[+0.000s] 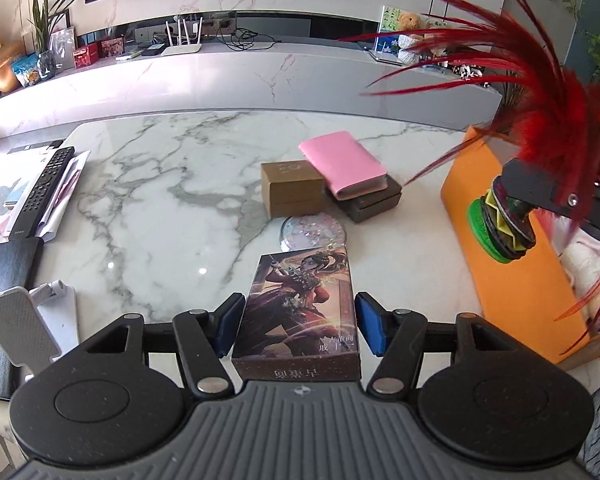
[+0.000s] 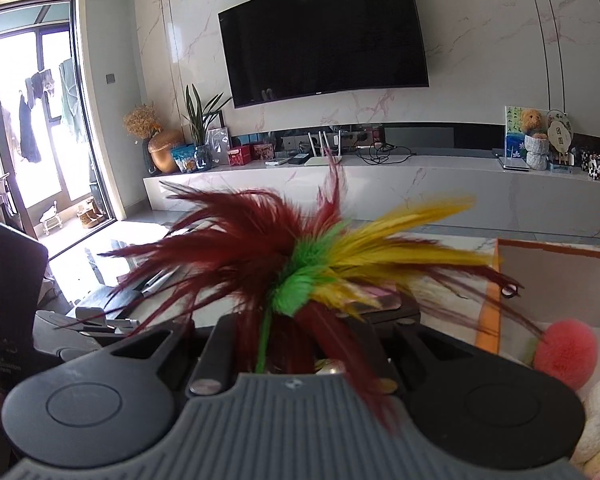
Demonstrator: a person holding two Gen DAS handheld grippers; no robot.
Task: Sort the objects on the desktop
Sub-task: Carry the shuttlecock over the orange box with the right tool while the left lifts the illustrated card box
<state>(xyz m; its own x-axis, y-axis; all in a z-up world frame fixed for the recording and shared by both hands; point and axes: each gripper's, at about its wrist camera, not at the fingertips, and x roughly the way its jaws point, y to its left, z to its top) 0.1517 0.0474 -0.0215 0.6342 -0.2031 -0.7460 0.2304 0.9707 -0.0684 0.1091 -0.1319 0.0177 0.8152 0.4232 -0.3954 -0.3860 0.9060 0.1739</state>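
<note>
The left gripper (image 1: 298,326) holds a glossy illustrated card box (image 1: 300,316) between blue padded fingers (image 1: 367,325), above the veined marble desk (image 1: 160,208). Only the left view shows the right gripper (image 1: 516,204), closed on a feather shuttlecock (image 1: 500,228) with stacked ridged discs, over the desk's right edge by an orange box (image 1: 496,240).

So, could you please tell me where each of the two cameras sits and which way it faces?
Left wrist: on the left gripper, angled down over the marble table; its blue pads flank an illustrated box.
Right wrist: on the right gripper, facing the wall TV; its fingers are mostly hidden by a feather shuttlecock.
Shared: the shuttlecock, the orange box, the TV ledge.
</note>
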